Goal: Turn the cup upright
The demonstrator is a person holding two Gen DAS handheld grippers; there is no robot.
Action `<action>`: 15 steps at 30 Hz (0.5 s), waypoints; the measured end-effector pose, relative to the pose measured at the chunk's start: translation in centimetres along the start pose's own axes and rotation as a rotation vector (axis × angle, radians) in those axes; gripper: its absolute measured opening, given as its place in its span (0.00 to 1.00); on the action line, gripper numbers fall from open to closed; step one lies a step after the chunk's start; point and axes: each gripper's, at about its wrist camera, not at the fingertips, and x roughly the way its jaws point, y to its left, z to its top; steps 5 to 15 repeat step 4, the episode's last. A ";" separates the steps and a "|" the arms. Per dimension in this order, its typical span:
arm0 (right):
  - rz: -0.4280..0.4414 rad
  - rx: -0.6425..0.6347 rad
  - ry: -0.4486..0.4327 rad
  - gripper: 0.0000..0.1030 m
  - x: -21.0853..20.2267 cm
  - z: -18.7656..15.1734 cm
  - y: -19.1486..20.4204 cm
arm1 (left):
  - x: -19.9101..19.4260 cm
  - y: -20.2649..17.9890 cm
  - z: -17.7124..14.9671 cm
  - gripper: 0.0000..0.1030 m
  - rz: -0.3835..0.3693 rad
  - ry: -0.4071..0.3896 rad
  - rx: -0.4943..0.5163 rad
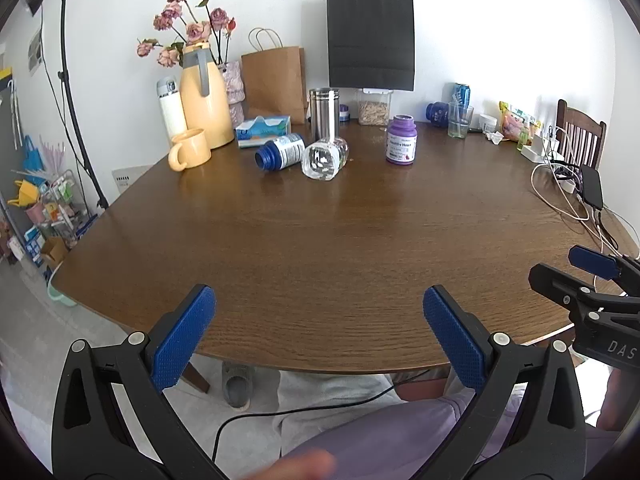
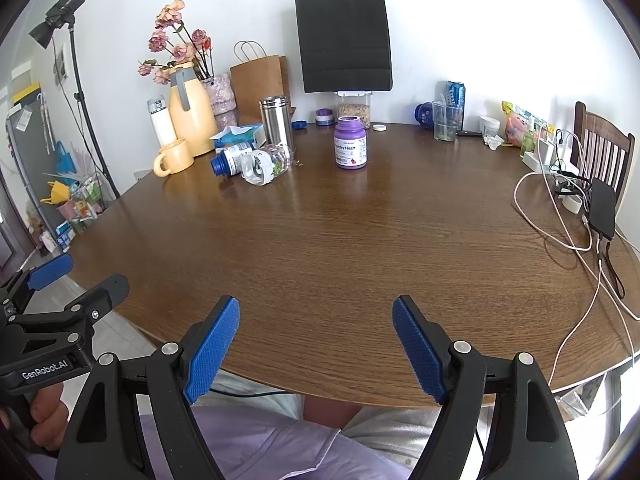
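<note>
Both tongs spread wide, nothing between the pads. My left tongs and right tongs hang at the near edge of the surface, well apart from everything on it. The clear cup lies on its side at the far left-centre, touching a toppled blue-capped bottle, steel flask just behind. Cup not upright; the flip is left to do.

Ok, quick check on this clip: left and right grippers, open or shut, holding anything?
Left gripper: open, holding nothing, at the near edge of the table.
Right gripper: open, holding nothing, also at the near edge.
</note>
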 end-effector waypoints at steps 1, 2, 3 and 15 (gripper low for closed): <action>0.001 0.001 0.001 0.80 0.0 0.0 0.0 | 0.1 0.0 0.0 1.00 0.002 0.005 -0.002; 0.001 0.002 0.002 0.80 0.0 0.0 0.0 | 0.2 0.0 0.0 1.00 0.002 0.009 -0.003; 0.000 0.002 0.002 0.80 0.1 -0.1 0.0 | 0.2 0.0 -0.1 1.00 -0.001 0.009 -0.001; -0.001 0.003 0.003 0.80 0.1 -0.1 0.0 | 0.1 0.0 -0.1 1.00 0.000 0.008 -0.001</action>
